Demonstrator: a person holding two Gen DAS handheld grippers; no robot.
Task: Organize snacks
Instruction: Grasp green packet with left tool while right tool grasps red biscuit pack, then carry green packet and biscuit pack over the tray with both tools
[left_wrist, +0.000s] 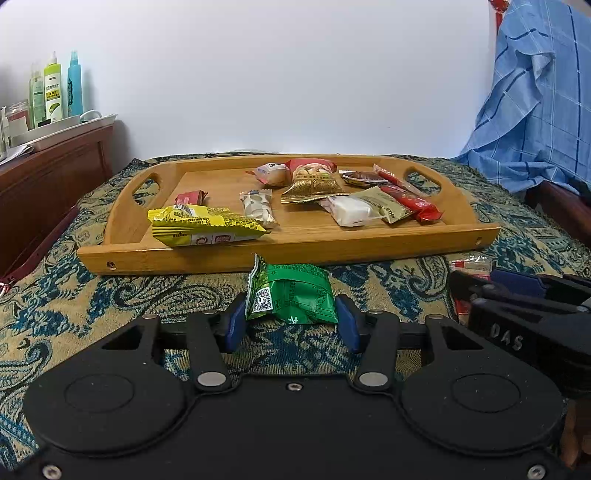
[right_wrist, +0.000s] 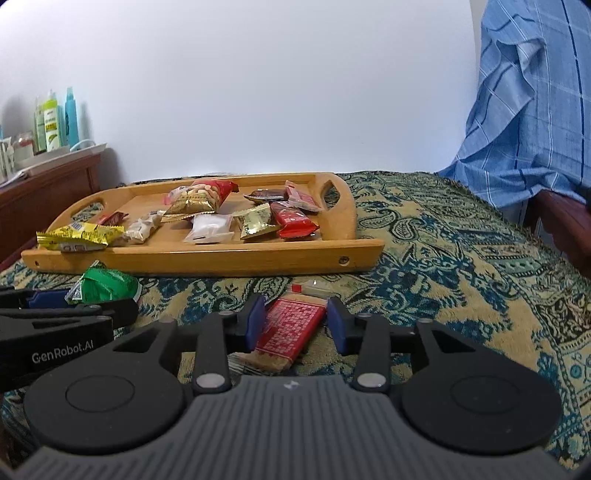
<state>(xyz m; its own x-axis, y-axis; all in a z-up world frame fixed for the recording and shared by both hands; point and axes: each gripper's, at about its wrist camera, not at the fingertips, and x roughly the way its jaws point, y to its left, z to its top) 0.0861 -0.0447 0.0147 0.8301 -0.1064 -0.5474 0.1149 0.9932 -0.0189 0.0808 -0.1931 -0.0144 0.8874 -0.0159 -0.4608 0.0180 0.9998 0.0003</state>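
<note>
Green snack packet (left_wrist: 291, 295) clamped in left tool (left_wrist: 291, 321), red wafer bar (right_wrist: 291, 326) between right tool's (right_wrist: 295, 325) parted pads

We look low and close across the patterned blue-and-tan cloth (left_wrist: 110, 295) toward the oblong wooden tray (left_wrist: 295, 251), from its near side in both views; the right view sits further right, sharing the tray (right_wrist: 207, 258).

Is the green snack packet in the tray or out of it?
Out. The green snack packet lies on the patterned cloth in front of the wooden tray, between the left gripper's pads.
</note>
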